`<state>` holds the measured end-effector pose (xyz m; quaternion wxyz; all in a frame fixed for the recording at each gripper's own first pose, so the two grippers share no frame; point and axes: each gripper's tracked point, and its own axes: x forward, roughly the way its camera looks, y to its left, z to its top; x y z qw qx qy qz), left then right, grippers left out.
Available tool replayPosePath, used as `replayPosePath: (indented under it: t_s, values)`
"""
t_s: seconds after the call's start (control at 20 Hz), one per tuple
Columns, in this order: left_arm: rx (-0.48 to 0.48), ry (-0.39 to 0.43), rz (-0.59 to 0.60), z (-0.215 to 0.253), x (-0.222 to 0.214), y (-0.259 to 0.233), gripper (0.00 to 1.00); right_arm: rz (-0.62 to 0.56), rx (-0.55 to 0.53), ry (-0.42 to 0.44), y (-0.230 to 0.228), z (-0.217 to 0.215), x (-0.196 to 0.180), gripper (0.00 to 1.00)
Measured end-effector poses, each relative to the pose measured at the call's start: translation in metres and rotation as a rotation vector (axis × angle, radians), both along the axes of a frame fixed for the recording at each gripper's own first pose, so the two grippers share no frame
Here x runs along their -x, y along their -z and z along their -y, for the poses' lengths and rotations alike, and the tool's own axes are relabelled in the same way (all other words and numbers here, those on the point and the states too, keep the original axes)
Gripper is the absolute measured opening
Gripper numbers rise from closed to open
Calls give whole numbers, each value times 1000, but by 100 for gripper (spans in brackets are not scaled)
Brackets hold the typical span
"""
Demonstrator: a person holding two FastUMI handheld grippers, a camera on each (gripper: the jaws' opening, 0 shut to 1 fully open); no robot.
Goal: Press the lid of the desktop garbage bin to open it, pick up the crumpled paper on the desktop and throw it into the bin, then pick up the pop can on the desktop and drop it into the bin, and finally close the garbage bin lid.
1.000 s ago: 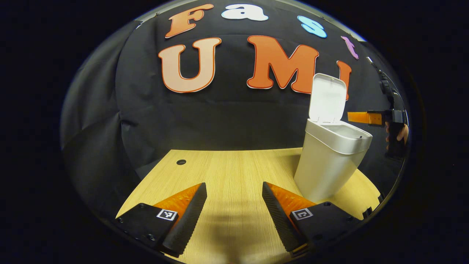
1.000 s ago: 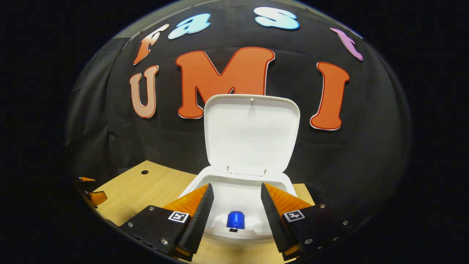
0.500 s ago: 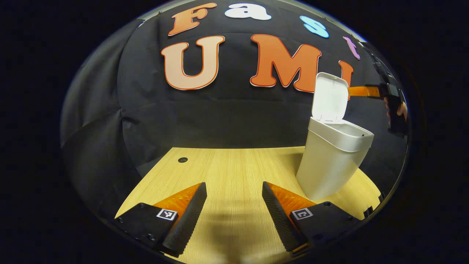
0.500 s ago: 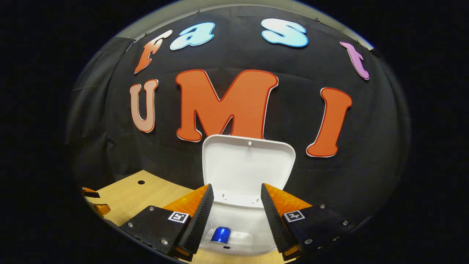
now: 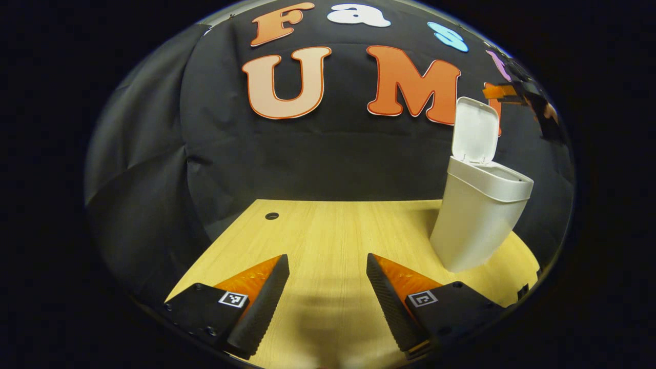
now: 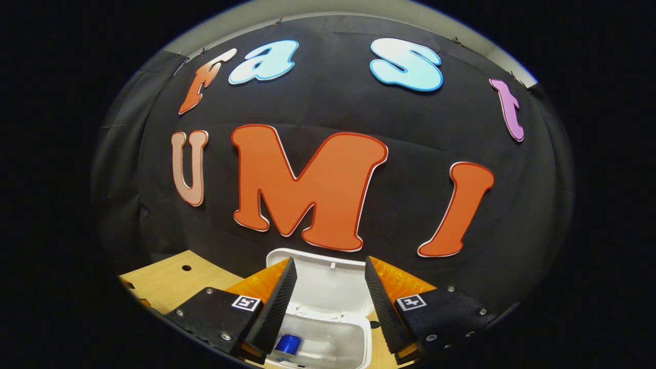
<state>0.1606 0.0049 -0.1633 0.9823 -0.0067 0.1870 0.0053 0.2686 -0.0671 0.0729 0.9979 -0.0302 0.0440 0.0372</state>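
The white bin (image 5: 479,225) stands on the right of the wooden desktop (image 5: 328,230) with its lid (image 5: 475,130) raised upright. From above, the lid (image 6: 328,287) and the bin's open mouth (image 6: 333,341) lie between and below my right gripper's fingers. The blue pop can (image 6: 288,343) lies inside the bin. My right gripper (image 6: 328,307) is open and empty, high above the bin. It also appears beyond the lid's top as the right gripper (image 5: 505,93), held by a hand (image 5: 551,110). My left gripper (image 5: 328,302) hovers open and empty low over the desktop.
A small round hole (image 5: 271,216) sits near the desktop's far left corner, also seen as the hole (image 6: 186,267). The black cloth wall rises right behind the desk and the bin. Bare wood stretches left of the bin.
My right gripper has risen well above the bin, so lid and bin sank low in its view. The left gripper view has swung slightly left, the bin drifting right.
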Motion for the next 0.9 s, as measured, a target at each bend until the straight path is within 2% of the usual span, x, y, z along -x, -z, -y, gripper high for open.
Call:
replayPosePath:
  t_s: [0.5,0.9]
  values:
    - [-25,-54,-45,-25,23,20,97,-68,-22,20,1,3,-56,81]
    - [-40,-73,-41,-35,27,17,97,-141,-81,4,20,-9,-62,81]
